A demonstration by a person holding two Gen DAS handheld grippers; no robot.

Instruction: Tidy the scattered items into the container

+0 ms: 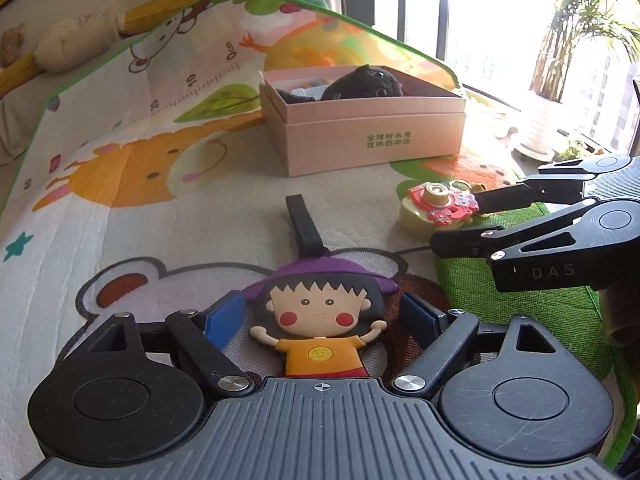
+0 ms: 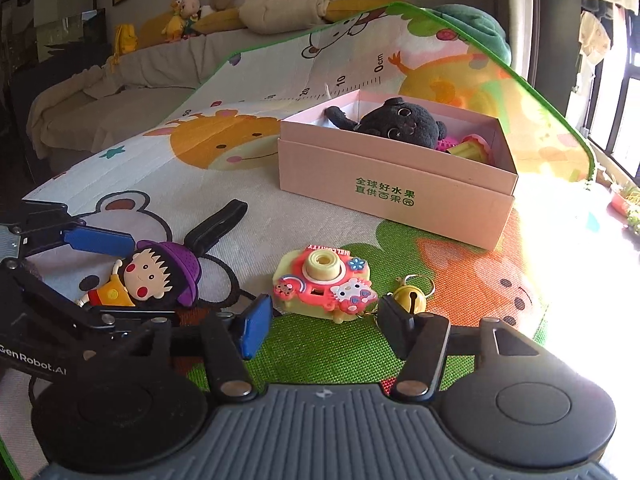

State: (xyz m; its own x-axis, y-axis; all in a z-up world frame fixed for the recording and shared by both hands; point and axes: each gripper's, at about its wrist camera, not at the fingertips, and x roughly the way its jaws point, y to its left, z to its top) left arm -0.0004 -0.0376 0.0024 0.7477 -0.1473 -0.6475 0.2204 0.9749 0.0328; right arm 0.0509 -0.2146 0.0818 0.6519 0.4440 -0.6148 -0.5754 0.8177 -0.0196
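I see the cartoon girl tag [image 1: 316,320] lying flat on the play mat [image 1: 120,220], its black strap [image 1: 304,224] pointing toward the pink box [image 1: 372,136]. My left claw [image 1: 324,316] stands wide, one blue pad on each side of the tag's head, not closed on it. The toy camera [image 2: 324,284] sits on the green patch of the mat, to the right of the tag, with a small gold bell [image 2: 412,296] just beside it. My right claw [image 2: 324,322] is wide, its fingers flanking the near edge of the camera without gripping it. The pink box rests further back on the mat and contains a black plush [image 2: 396,124] plus smaller colourful items.
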